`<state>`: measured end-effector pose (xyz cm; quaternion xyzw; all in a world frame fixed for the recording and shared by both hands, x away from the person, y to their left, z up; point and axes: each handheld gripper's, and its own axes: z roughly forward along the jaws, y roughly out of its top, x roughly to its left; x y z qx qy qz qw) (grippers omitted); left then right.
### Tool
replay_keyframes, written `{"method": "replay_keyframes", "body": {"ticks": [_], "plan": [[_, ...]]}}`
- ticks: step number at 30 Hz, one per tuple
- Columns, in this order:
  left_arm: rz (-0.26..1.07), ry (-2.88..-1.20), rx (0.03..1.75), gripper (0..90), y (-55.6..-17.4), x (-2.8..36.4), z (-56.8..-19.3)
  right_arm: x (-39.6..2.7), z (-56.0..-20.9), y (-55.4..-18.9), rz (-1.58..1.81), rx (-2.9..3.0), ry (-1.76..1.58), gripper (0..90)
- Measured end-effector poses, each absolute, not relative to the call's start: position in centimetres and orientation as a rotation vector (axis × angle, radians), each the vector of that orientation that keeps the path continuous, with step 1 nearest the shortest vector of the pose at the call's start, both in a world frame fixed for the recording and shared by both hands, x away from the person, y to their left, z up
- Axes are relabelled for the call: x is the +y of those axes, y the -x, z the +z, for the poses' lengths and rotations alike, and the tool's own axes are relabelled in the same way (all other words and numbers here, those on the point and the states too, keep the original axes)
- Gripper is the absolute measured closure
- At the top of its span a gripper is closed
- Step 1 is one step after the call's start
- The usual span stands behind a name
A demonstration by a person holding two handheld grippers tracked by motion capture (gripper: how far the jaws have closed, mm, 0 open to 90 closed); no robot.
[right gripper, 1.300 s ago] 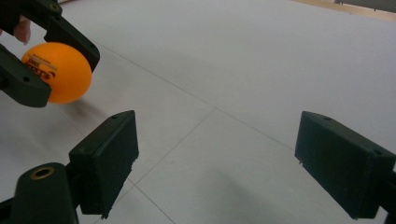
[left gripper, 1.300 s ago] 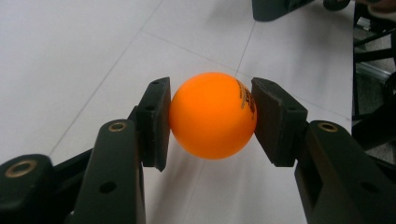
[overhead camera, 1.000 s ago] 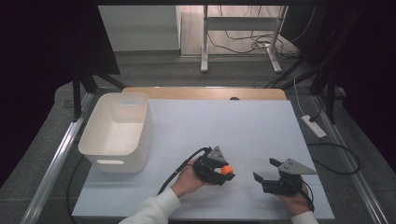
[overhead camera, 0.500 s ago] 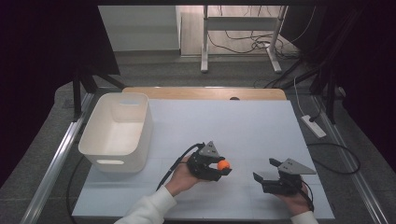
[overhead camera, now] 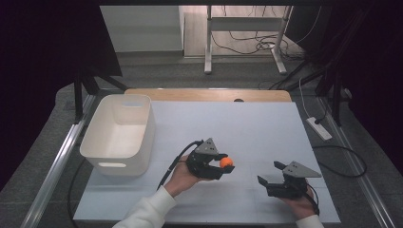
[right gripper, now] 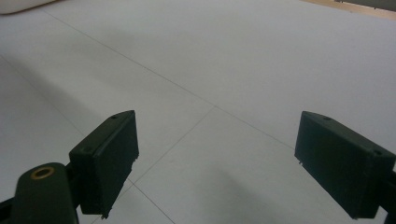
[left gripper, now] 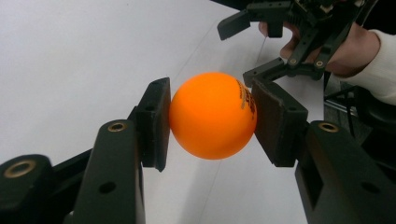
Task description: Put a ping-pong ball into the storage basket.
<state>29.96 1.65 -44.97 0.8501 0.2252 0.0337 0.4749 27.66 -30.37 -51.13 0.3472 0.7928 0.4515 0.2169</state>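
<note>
From above, the left claw is clamped on an orange ball just over the white tabletop, right of the bin, the left gripper view has both pads squeezing the ball, and the right gripper view shows the right claw spread wide, holding nothing.

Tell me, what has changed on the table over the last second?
The left gripper, shut on the orange ball, has lifted it a little and drifted toward the white bin. The right gripper stayed put, jaws open; the bin has not moved.
</note>
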Motion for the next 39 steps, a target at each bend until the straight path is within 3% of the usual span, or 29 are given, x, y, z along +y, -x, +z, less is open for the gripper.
{"method": "replay_keyframes", "body": {"ticks": [39], "plan": [[0.221, -1.942, 0.618, 50.5, -30.4, 4.3, -40.6, -30.4, -51.2, -27.6, 1.245, 2.191, -0.959, 13.4]]}}
